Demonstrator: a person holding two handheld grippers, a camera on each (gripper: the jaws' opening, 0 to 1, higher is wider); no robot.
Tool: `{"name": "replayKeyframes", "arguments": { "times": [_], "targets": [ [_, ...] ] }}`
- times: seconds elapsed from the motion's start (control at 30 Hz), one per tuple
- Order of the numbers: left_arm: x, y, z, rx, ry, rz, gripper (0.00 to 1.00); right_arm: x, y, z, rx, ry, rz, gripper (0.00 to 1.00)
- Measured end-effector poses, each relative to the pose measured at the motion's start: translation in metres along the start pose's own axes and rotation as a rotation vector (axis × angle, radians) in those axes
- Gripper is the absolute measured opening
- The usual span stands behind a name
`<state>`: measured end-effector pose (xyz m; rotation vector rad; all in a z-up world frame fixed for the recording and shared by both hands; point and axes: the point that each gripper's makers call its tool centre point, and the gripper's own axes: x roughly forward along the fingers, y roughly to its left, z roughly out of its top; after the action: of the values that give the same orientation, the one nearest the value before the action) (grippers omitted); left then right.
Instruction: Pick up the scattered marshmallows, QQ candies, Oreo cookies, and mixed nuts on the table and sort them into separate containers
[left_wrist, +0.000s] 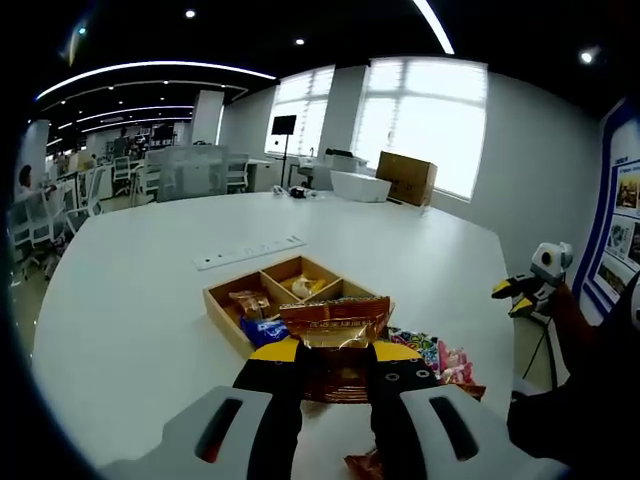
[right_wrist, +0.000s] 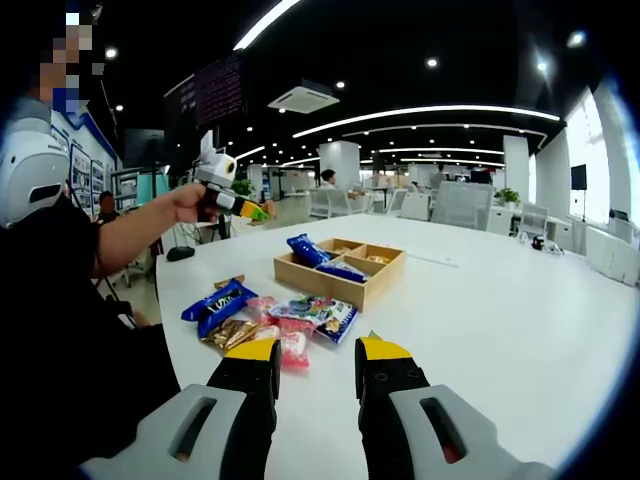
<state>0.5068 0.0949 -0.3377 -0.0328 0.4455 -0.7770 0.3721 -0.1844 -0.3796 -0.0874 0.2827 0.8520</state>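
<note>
My left gripper (left_wrist: 335, 352) is shut on a brown and orange nut packet (left_wrist: 335, 322), held above the near edge of the wooden divided tray (left_wrist: 225, 300). The tray holds a blue Oreo packet (left_wrist: 265, 328) and some yellowish sweets (left_wrist: 302, 287). Colourful candy packets (left_wrist: 430, 350) lie right of the tray. In the right gripper view, my right gripper (right_wrist: 318, 350) hangs open over the table, just short of a pile of candy packets (right_wrist: 310, 312), a pink packet (right_wrist: 292, 345), a brown packet (right_wrist: 228, 333) and a blue Oreo packet (right_wrist: 218, 300). Behind the pile is the tray (right_wrist: 330, 285).
A white power strip (left_wrist: 250, 252) lies beyond the tray. A cardboard box (left_wrist: 405, 178) and a white box (left_wrist: 355, 185) stand at the table's far end. The left gripper (right_wrist: 245, 207) shows raised at the left, in a person's hand. Office chairs ring the table.
</note>
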Motion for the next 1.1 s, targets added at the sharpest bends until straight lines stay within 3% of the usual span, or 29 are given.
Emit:
{"name": "replayKeyframes", "arguments": {
  "times": [0.83, 1.1],
  "targets": [
    [0.041, 0.024, 0.023, 0.005, 0.030, 0.053, 0.29, -0.004, -0.006, -0.006, 0.019, 0.000, -0.014, 0.26],
    [0.060, 0.038, 0.026, 0.004, 0.072, 0.085, 0.29, -0.006, -0.007, -0.003, 0.015, -0.006, -0.017, 0.26]
  ]
}}
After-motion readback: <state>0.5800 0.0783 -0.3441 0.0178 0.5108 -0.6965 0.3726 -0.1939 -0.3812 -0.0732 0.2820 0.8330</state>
